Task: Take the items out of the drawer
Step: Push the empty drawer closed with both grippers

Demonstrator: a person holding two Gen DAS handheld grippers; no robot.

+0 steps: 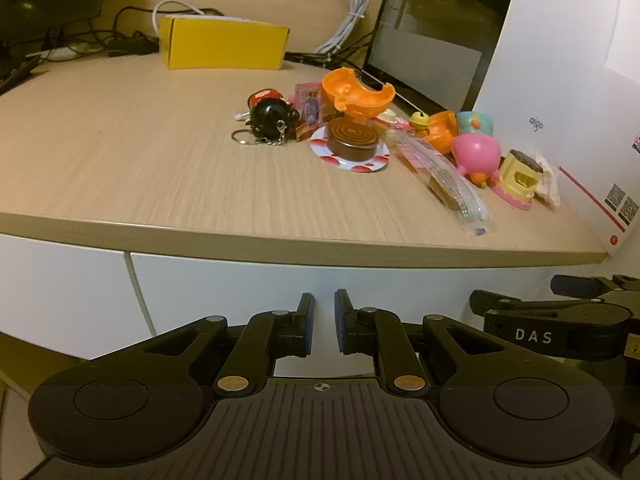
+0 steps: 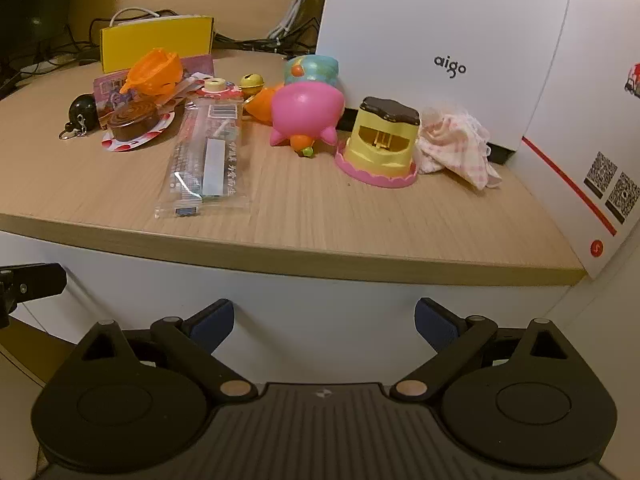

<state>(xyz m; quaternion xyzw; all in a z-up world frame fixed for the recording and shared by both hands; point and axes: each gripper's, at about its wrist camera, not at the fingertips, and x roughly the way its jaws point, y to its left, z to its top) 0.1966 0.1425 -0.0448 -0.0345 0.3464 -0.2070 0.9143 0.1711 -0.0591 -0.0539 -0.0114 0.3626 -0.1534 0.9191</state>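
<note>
Up ahead of both grippers, above their fingertips, runs the white drawer front [image 1: 280, 280], tucked under the edge of the wooden desktop [image 1: 120, 152]. The left gripper [image 1: 324, 320] has its two blue-padded fingers nearly together, a thin slit between them and nothing in it. The right gripper [image 2: 324, 322] stands wide apart, also empty; its tip shows at the far right of the left wrist view.

Beyond the drawer front, the toys lie on the desktop. Ahead and slightly right of the left gripper sits one brown swirl cake [image 1: 352, 140] on one spotted plate [image 1: 348, 162]. Left of it lies one black round keychain [image 1: 268, 120]; behind it, one orange shell half [image 1: 356, 92] tilted upward. A second orange piece [image 1: 442, 126] lies further right, next to one small yellow bell [image 1: 420, 120].

From the right gripper, one clear plastic packet [image 2: 206, 164] lies ahead to the left, near the desk edge. Straight ahead rests one pink pig-like toy [image 2: 306, 114], tipped over, with one light-blue cup-shaped toy [image 2: 314, 70] behind it. Just right of the pig stands one yellow toy with a brown top [image 2: 386, 136] on a pink base, touching one pink checked cloth [image 2: 460, 144].

One white box [image 2: 440, 40] marked "aigo" stands behind them, and one yellow box [image 1: 224, 42] sits far back left.
</note>
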